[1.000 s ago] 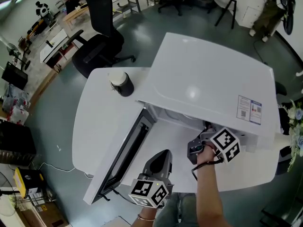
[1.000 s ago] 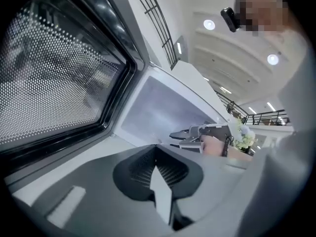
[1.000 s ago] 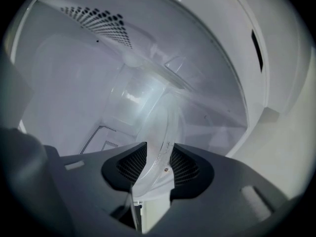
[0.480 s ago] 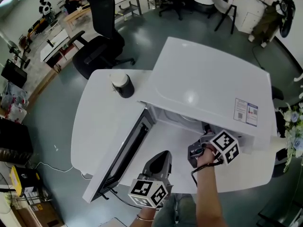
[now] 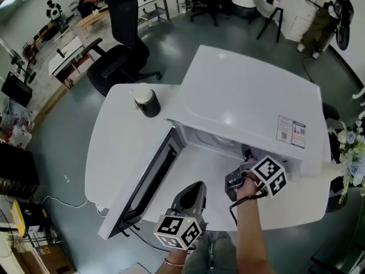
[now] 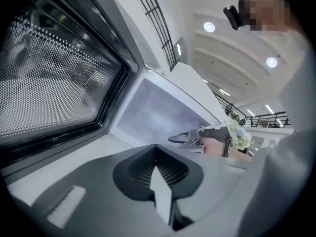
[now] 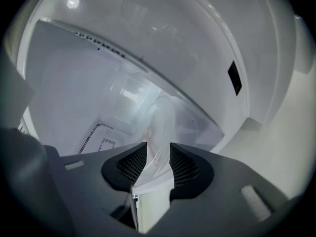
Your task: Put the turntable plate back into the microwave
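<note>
Leftmost on the white table (image 5: pixel 117 147) stands a dark cup (image 5: pixel 146 100) with a pale lid. Beside it the microwave's door (image 5: pixel 149 181) hangs swung wide open. The left gripper (image 6: pixel 157 154) sits in front of the door with its jaws pressed together on nothing, aimed slightly downward past the dotted window. Further right, a bare forearm (image 5: pixel 251 233) reaches up the head view, and the right gripper (image 7: pixel 157 154) pokes into the open cavity of the microwave (image 5: pixel 251 96), tipped downward. Its jaws pinch the rim of the clear glass turntable plate (image 7: pixel 157 125), which lies inside the cavity. On the microwave's top a sticker (image 5: pixel 291 132) carries print too small to read.
</note>
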